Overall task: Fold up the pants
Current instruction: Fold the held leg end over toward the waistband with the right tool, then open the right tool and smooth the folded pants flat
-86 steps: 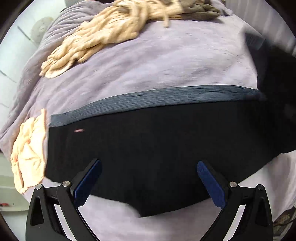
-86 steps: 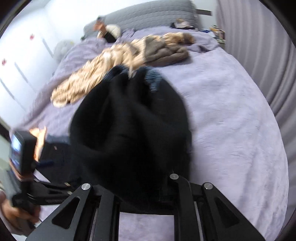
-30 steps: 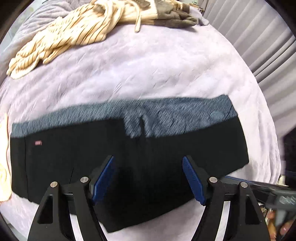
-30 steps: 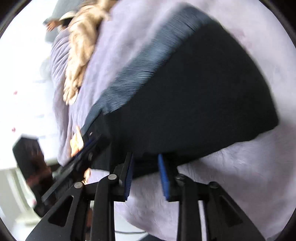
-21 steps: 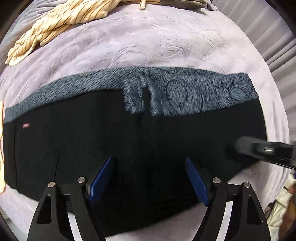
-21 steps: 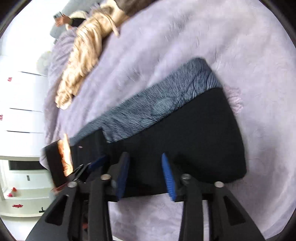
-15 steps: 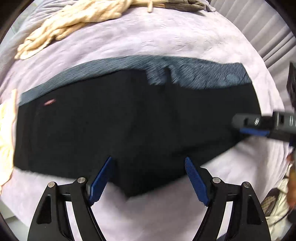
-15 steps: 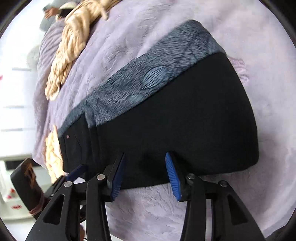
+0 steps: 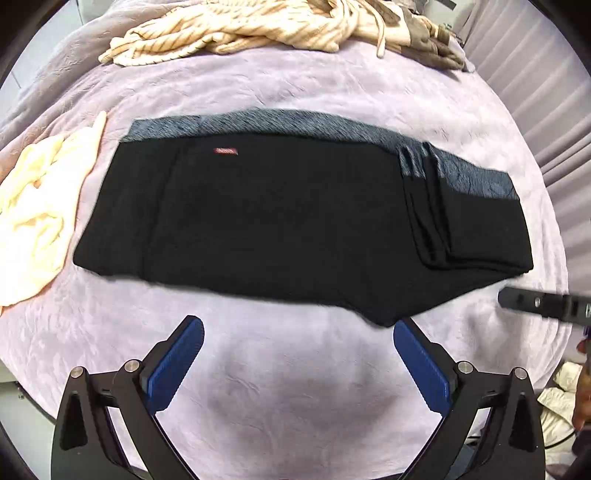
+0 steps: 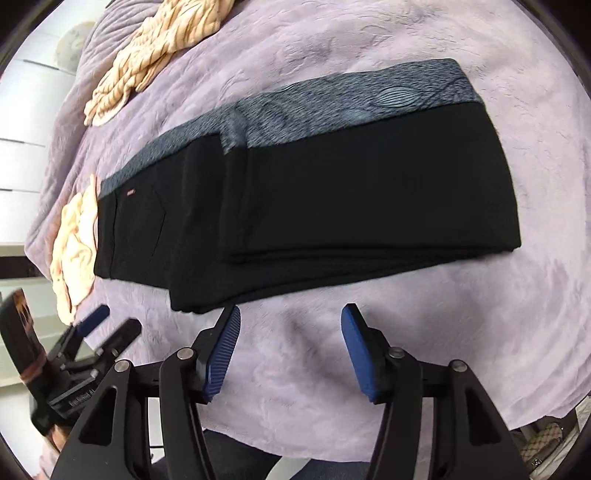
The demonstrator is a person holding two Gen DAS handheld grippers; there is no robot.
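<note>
Pointing steeply down, both grippers' fingers (image 9: 421, 363) (image 10: 223, 350) opening, empty, beside folded pants (image 9: 288, 221)

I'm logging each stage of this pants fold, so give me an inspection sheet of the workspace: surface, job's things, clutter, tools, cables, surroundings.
Surface: lilac bedspread, soft and lightly wrinkled.
Job's things: black pants lie flat, the leg end folded back over one end; grey patterned band along the far edge.
Clutter: striped cream garment and brown garment at the far side; pale yellow cloth beside one end of the pants.
Tools: left tool and right tool both opening, nothing between the pads, both short of the pants' near edge.
Cables: nothing seen.
Surroundings: grey curtain on one side, white cabinet fronts on the other.
</note>
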